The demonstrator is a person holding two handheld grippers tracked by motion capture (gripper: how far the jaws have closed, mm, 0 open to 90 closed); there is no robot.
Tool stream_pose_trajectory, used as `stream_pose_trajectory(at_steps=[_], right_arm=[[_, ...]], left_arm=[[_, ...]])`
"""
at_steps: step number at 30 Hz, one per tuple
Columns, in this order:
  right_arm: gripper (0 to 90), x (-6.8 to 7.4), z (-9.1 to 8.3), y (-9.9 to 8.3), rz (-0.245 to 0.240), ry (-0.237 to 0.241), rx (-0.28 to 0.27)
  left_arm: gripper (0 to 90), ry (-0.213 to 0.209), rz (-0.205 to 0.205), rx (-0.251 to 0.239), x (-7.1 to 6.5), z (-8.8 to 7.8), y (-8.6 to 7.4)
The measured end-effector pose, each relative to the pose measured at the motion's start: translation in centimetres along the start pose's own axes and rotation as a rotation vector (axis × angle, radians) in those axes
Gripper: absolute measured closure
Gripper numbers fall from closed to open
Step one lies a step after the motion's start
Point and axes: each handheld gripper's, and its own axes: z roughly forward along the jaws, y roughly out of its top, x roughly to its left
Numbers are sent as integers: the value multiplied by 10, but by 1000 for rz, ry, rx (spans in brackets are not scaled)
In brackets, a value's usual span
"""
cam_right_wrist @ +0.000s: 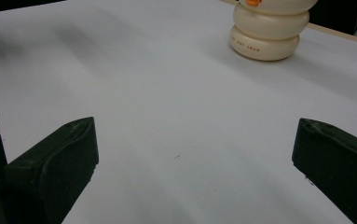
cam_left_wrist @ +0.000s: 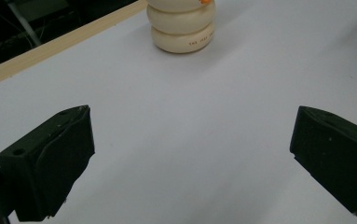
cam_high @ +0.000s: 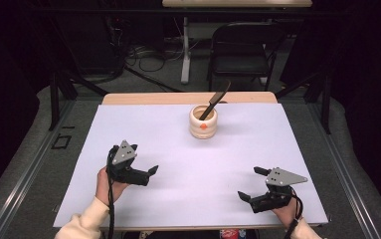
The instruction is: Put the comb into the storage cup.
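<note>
- cream ribbed pot [cam_high: 203, 121] stands upright on white sheet [cam_high: 188, 164], toward its far edge, about mid-width; orange mark on its front
- dark spatula [cam_high: 215, 100] stands in pot, leaning right, away from the person
- left gripper [cam_high: 137, 160] nearer than pot and left of it, well apart; jaws wide, nothing between
- right gripper [cam_high: 252, 183] nearer than pot and right of it, well apart; jaws wide, empty
- black chair [cam_high: 241, 50] beyond pot, off the table
</note>
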Motion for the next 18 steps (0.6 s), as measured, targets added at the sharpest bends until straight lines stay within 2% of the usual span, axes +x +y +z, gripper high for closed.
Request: stream_pose_trajectory(at_steps=[18], right_arm=[[0, 0, 0, 0, 1, 1, 2]], left_arm=[[0, 36, -22, -24, -9, -20, -22]])
